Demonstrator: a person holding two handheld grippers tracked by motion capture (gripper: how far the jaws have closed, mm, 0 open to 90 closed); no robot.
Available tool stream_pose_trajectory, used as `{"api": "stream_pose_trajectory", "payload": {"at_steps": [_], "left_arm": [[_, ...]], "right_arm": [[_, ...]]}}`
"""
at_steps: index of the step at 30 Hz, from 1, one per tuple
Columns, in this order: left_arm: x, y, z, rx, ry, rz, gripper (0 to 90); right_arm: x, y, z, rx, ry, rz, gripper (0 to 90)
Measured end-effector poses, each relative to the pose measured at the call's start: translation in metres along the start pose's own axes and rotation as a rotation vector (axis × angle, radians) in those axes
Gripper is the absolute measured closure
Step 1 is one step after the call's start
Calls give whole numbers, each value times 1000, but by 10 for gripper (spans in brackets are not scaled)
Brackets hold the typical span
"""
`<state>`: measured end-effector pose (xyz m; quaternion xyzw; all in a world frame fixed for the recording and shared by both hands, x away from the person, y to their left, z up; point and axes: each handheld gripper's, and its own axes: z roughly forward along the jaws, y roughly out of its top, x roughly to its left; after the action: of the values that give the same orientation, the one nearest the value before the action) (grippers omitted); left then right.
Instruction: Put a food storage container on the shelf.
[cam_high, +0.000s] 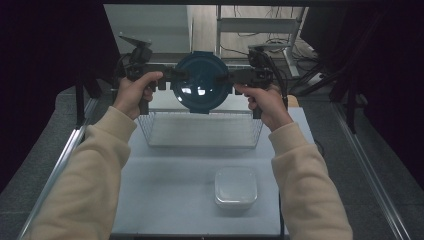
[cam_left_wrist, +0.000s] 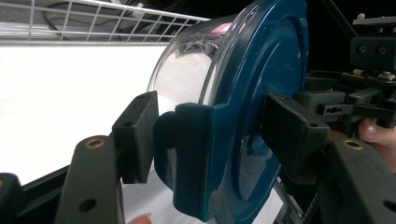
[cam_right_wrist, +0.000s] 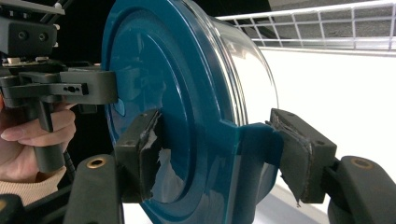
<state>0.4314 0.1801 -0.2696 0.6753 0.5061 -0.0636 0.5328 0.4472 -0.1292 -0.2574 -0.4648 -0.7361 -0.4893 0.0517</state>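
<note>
Left claw (cam_high: 172, 76), right claw (cam_high: 226, 77), clamping round lidded container (cam_high: 202, 82) between them

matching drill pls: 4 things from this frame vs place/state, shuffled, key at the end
Things:
1. round container with blue lid
2. wire basket
3. square white container
4. left tongs

Places/states:
A. on the table near the person, right of centre
B. clamped on a lid tab at the left of the high view
C. held in the air over the table's far side, tilted on edge
D. on the table under the raised container

Pairs: 1-C, 2-D, 3-A, 4-B
</note>
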Motion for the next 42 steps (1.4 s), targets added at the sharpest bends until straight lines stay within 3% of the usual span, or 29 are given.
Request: {"api": "stream_pose_trajectory", "payload": {"at_steps": [3,13,21,25,26,31,34,42], "left_arm": [[8,1,5,-3,-5,-18,381],[32,1,31,21,-2,-72,377],[45,3,42,-18,-14,-137,382],[54,4,49,-22,-19,-181,381],[58,4,53,-24,-25,-206,380],[66,4,58,-26,-35,-240,379],[67,4,60,-33,-30,-237,378],[68,0,59,-55,-46,-226,376]], "right_arm": [[-5,5,5,4,-8,-3,359],[-35,5,25,41,-9,60,358],[-48,8,31,20,-3,117,351],[-57,10,36,24,7,172,342],[-62,10,39,21,10,207,336],[-67,11,44,17,5,239,332],[-73,11,47,10,19,276,331],[-74,6,46,-22,25,267,333]]}}
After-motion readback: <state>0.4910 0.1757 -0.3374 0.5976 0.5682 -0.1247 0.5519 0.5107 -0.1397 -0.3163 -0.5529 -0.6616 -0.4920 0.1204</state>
